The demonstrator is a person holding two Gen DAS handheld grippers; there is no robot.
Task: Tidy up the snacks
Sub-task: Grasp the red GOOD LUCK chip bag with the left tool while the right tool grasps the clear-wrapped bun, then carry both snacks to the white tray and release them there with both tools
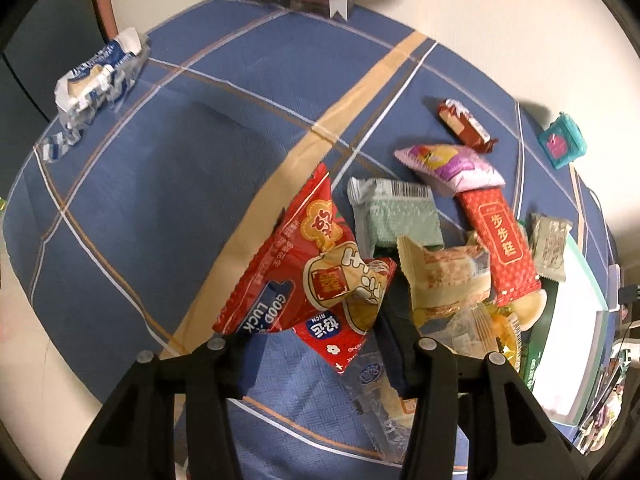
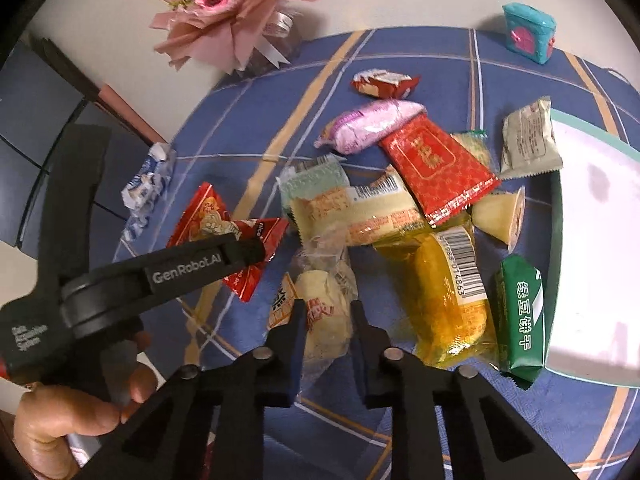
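My left gripper [image 1: 320, 340] is shut on a red "Good Luck" snack bag [image 1: 304, 264] and holds it above the blue plaid tablecloth [image 1: 140, 200]; the bag also shows in the right wrist view [image 2: 224, 232], pinched in the left gripper [image 2: 256, 250]. My right gripper [image 2: 328, 316] is open, its jaws on either side of a clear-wrapped pale bun [image 2: 324, 312] lying on the cloth. A pile of snacks lies beside them: a yellow cake pack [image 2: 444, 292], a red packet [image 2: 436, 168], a pink packet [image 2: 372, 124], a green biscuit pack [image 2: 520, 312].
A white tray with a teal rim [image 2: 592, 240] sits at the right. A blue-white wrapper [image 2: 146, 188] lies at the left edge of the table. A pink bouquet [image 2: 224, 12] and a teal toy box [image 2: 528, 32] stand at the back.
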